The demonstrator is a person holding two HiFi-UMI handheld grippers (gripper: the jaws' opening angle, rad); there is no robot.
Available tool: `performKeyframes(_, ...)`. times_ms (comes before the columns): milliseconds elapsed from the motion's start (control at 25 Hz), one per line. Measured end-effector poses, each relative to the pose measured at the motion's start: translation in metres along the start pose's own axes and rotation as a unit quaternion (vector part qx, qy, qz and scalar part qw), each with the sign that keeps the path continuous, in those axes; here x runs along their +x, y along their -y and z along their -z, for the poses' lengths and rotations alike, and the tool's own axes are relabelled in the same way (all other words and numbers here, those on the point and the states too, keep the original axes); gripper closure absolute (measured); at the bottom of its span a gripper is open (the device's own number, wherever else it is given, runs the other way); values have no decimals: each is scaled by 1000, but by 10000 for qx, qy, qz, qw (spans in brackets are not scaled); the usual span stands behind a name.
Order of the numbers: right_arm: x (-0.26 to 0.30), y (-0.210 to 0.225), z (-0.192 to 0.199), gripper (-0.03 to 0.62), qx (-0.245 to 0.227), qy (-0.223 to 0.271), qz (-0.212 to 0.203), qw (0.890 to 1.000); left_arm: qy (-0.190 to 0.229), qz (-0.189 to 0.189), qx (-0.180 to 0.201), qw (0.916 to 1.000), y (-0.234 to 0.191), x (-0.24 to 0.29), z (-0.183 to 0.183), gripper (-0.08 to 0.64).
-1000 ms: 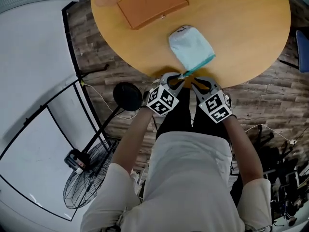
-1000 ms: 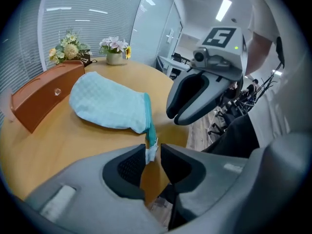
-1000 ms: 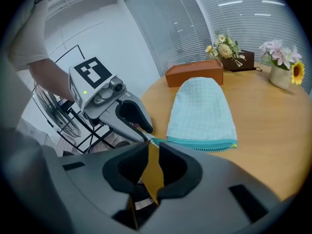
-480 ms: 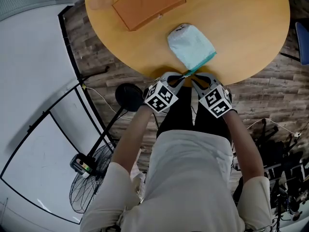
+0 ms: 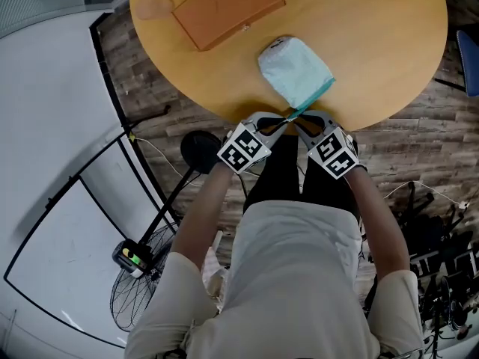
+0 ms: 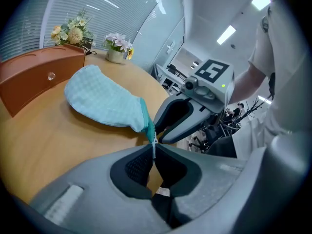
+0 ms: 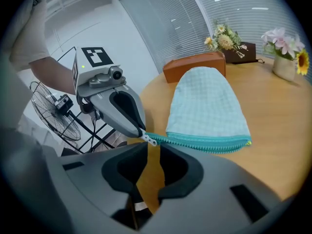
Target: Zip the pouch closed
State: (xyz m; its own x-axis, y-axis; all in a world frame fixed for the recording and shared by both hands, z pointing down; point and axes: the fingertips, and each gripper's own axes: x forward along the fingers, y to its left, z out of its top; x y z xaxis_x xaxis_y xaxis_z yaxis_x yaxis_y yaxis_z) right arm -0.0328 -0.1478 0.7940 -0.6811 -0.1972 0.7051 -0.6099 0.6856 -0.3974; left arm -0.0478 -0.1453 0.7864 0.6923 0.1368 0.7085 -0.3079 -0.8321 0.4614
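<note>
**Operator:** Where's the pouch?

**Spotter:** Pale blue pouch [image 5: 296,69], flat on the bench [image 5: 389,43], close to the near edge in front of you. The teal zip [image 7: 204,143] runs along the end facing that near edge. The rounded end points toward the far edge.

**Operator:** Left gripper?

**Spotter:** Your left gripper [image 6: 154,150] is pressed together on the metal pull [image 6: 154,142], at the pouch corner right by the near edge. The thin tab is pinched between the pads.

**Operator:** Right one?

**Spotter:** Your right gripper [image 7: 152,147] has its jaws a little apart, with only bare bench in the gap. The zip passes just beyond its tips; touching or not, cannot tell. Both grippers meet nearly tip to tip at that corner.

**Operator:** Zip itself?

**Spotter:** In the right gripper view it reads as one joined line across the pouch's whole end, with the pull at the end your left gripper holds.

**Operator:** Anything else?

**Spotter:** Brown case [image 5: 228,6] toward the far left edge, apart from the pouch. Flowers [image 7: 223,40] at the far edge. Fan [image 5: 138,290] on the floor to your left.
</note>
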Motion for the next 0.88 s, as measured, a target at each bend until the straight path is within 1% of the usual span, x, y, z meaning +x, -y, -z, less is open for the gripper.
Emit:
performKeyframes(160, -2, -3, -5, 514, 63, 99, -93, 9999, 106, 35, -200, 9997, 0, -1, -3, 531)
performKeyframes(320, -2, -2, -6, 520, 85, 137, -77, 9998, 168, 46, -300, 9994, -1, 0, -3, 531)
performKeyframes(440, -5, 0, -7, 560, 121, 228, -88, 9996, 201, 49, -355, 9992, -1, 0, -3, 531)
performKeyframes(520, -6, 0, -7, 568, 140, 250, -135, 9995, 222, 46, -399, 9989, -1, 0, -3, 531)
performKeyframes(800, -6, -6, -7, 583, 4, 221, -344, 9992, 392, 43, -677, 9969, -5, -2, -6, 531)
performKeyframes(880, -5, -8, -7, 581, -77, 182, -339, 9992, 439, 35, -750, 9962, -6, -1, -8, 531)
